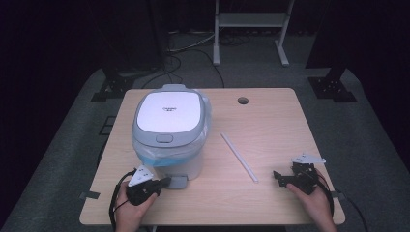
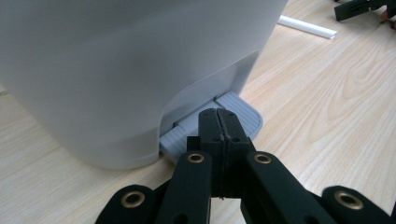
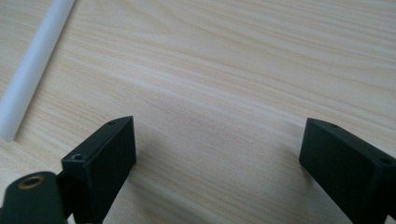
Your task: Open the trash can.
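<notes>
A white plastic pedal bin w/ a grey-rimmed lid (image 1: 168,113) and a blue liner bag (image 1: 154,155) stands on the left half of the light wooden table (image 1: 270,121). The left gripper (image 2: 218,122), jaws pressed together w/ nothing between them, has its tip on the bin's grey ribbed foot pedal (image 2: 243,114) at the front of the base. Lid is down, so opening hasn't happened; the pedal press probably comes next. The right gripper (image 3: 217,149) rests w/ jaws spread wide over bare wood, near a white plastic strip (image 3: 32,65), holding nothing.
</notes>
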